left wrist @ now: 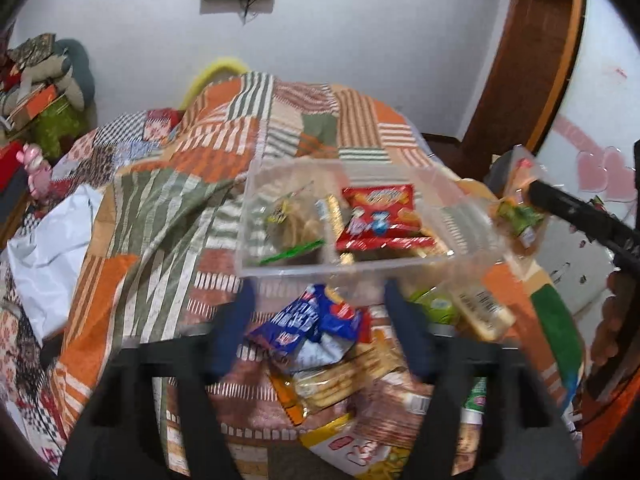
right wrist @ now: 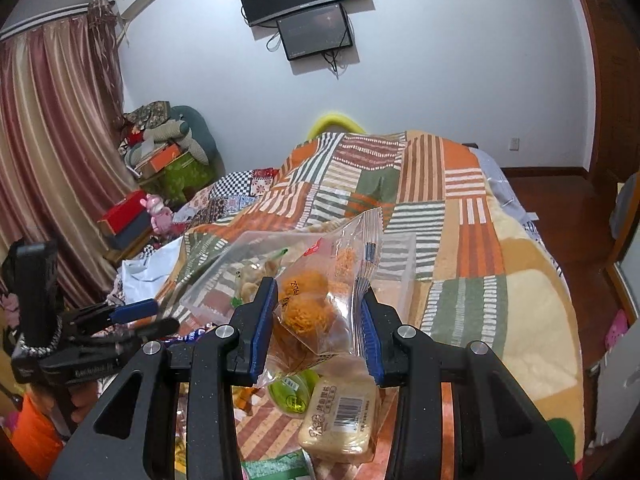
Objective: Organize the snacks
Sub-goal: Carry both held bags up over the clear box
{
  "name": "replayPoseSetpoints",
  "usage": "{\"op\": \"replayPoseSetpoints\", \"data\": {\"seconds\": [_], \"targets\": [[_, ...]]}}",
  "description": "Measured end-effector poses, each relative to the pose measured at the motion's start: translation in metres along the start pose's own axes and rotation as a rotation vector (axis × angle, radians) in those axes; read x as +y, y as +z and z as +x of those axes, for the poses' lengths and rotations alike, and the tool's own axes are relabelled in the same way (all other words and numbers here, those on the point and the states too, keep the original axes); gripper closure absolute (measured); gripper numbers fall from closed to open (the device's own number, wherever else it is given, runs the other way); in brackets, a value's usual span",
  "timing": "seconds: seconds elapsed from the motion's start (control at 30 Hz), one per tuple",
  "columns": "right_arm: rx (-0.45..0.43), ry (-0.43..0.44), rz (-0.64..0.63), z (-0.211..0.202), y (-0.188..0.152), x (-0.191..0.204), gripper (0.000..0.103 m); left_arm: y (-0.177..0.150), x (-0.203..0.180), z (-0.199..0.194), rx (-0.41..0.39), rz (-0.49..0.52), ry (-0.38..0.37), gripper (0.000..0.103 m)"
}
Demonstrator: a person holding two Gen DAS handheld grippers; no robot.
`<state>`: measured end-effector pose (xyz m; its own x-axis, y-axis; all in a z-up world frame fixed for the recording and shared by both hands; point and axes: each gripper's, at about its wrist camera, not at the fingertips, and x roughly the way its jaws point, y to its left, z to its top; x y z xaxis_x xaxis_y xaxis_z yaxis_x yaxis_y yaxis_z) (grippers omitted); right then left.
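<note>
A clear plastic box (left wrist: 280, 268) lies on the patchwork bed; it holds a red snack pack (left wrist: 380, 216) and a clear bag of pale cookies (left wrist: 296, 224). My left gripper (left wrist: 320, 312) is open above a blue snack pack (left wrist: 308, 316) in a pile of loose snacks. My right gripper (right wrist: 318, 320) is shut on a clear bag of orange floss cakes (right wrist: 312, 308), held up near the box (right wrist: 208, 288). The right gripper also shows in the left wrist view (left wrist: 532, 196). The left gripper shows at the left of the right wrist view (right wrist: 160, 316).
Loose snacks lie near me: a beige barcoded pack (right wrist: 340, 420), a green pack (right wrist: 292, 392), biscuit packs (left wrist: 332, 388). A white plastic bag (left wrist: 48, 248) lies on the bed's left. Boxes and cushions (right wrist: 168, 152) stand left; wooden floor (right wrist: 560, 208) lies right.
</note>
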<state>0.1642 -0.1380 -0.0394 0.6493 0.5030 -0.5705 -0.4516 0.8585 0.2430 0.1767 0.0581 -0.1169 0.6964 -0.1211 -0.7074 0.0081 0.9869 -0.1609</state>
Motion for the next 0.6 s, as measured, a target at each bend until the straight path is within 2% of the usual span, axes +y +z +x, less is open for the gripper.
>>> {"op": "replayPoseSetpoints", "data": {"seconds": [0.13,0.27,0.4,0.5,0.6], "targets": [[0.020,-0.006,0.010,0.005,-0.003,-0.006,0.067,-0.010,0.008,0.022,0.082,-0.042,-0.022,0.015],[0.032,-0.010,0.021,0.007,-0.005,-0.010,0.067,-0.019,0.018,0.052,0.182,-0.103,-0.047,0.014],[0.040,-0.017,0.022,0.008,-0.005,-0.013,0.067,-0.027,0.024,0.073,0.238,-0.162,-0.073,0.014],[0.043,-0.025,0.029,0.009,-0.005,-0.017,0.067,-0.031,0.031,0.079,0.228,-0.202,-0.094,0.016],[0.051,-0.026,0.037,0.012,-0.006,-0.020,0.067,-0.036,0.030,0.074,0.191,-0.199,-0.103,0.022]]}}
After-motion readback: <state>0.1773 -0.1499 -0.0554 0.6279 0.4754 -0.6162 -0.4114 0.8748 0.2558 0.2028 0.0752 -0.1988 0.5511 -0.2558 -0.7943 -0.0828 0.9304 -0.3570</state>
